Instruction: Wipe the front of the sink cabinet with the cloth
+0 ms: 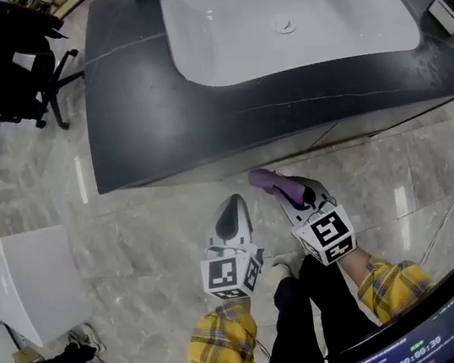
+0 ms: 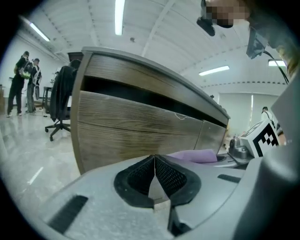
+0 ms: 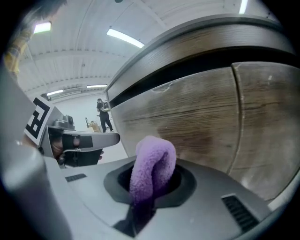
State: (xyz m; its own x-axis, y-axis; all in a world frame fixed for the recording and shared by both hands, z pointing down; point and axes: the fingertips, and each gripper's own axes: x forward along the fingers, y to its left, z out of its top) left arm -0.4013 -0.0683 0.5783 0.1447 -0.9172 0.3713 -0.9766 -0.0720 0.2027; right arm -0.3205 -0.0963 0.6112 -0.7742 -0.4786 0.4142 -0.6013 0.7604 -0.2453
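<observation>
Right gripper (image 3: 149, 190) pinches folded purple cloth (image 3: 152, 166). Cloth sits close to wood-grain sink cabinet front (image 3: 201, 122); contact cannot be told. Left gripper (image 2: 154, 174) jaws pressed together, nothing between, beside right gripper.

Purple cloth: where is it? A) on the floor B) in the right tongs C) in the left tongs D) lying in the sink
B: the right gripper view shows the purple cloth pinched in the right tongs, while the left tongs are shut on nothing.
</observation>
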